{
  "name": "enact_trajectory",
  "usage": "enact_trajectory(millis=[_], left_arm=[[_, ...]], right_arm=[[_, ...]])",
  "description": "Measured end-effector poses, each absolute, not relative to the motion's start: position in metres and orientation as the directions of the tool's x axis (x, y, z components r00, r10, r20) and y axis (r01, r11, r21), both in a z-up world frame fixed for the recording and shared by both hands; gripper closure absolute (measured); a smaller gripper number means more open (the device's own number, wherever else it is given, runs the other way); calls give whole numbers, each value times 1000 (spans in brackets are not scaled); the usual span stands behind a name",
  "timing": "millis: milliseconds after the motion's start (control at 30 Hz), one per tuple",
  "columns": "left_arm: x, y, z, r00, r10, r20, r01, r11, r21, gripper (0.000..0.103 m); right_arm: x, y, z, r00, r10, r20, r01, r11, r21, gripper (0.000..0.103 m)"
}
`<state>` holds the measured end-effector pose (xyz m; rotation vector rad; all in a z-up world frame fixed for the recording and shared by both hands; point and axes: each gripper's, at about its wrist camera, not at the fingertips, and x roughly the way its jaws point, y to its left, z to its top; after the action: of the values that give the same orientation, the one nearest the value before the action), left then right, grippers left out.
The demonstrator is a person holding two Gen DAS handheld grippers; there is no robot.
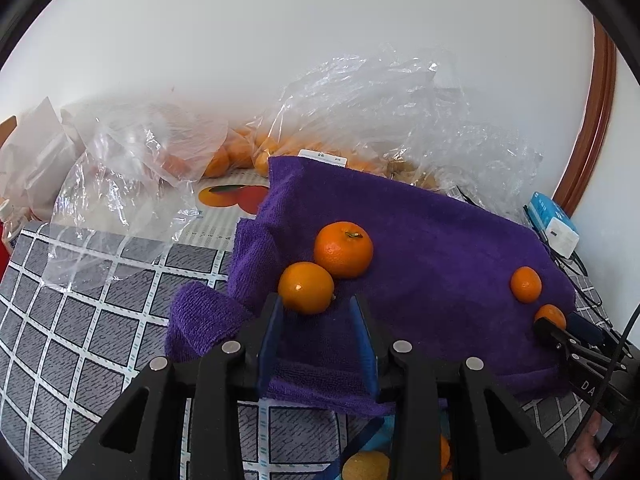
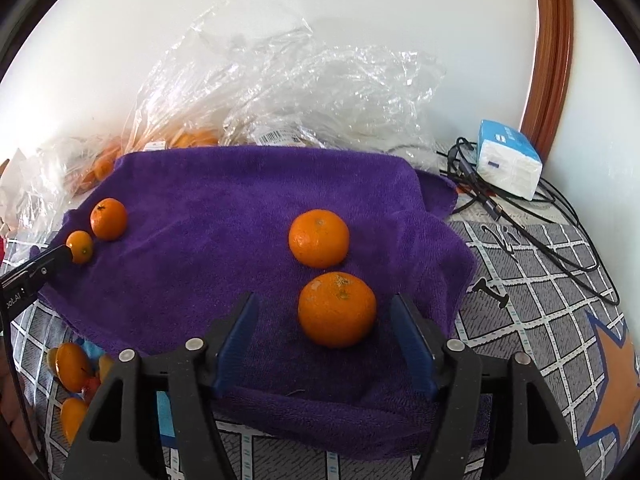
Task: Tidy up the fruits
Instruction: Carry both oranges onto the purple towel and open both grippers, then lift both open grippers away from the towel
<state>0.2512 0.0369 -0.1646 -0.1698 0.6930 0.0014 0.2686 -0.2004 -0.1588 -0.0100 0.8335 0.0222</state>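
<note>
Several mandarins lie on a purple towel (image 1: 432, 240), also in the right wrist view (image 2: 208, 216). In the left wrist view my left gripper (image 1: 318, 306) is open; a mandarin (image 1: 306, 288) sits just ahead of its tips, touching a second one (image 1: 343, 249). My right gripper (image 1: 560, 330) shows at the right by two more mandarins (image 1: 526, 284) (image 1: 551, 316). In the right wrist view my right gripper (image 2: 326, 308) is open with a mandarin (image 2: 337, 309) between its fingers on the towel; another (image 2: 319, 237) lies beyond. My left gripper (image 2: 60, 254) touches a small mandarin (image 2: 79, 246) beside another (image 2: 108, 218).
Clear plastic bags (image 1: 360, 108) (image 2: 288, 80) holding more oranges lie behind the towel against the wall. A tissue pack (image 2: 508, 160) and black cables (image 2: 520, 208) are at the right. More fruit (image 2: 72, 368) lies at the near left edge on the checked tablecloth (image 1: 80, 300).
</note>
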Motion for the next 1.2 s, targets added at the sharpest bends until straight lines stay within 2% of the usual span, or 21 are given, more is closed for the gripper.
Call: enact_trajectory(millis=[133, 667, 800, 1100, 1200], left_arm=[[246, 34, -162, 782, -46, -621, -59, 987, -147, 57], [236, 39, -150, 824, -26, -566, -98, 977, -188, 57], [233, 40, -149, 828, -42, -559, -96, 972, -215, 57], [224, 43, -132, 843, -36, -536, -93, 973, -211, 57], [218, 39, -123, 830, -25, -557, -77, 984, -159, 57]], right_arm=[[266, -203, -155, 686, 17, -727, -7, 1000, 17, 31], [247, -210, -132, 767, 19, -641, 19, 998, 53, 31], [247, -212, -130, 746, 62, -663, 1, 996, 93, 31], [225, -209, -113, 726, 59, -685, -10, 997, 75, 31], [213, -209, -112, 715, 52, -698, -7, 998, 67, 31]])
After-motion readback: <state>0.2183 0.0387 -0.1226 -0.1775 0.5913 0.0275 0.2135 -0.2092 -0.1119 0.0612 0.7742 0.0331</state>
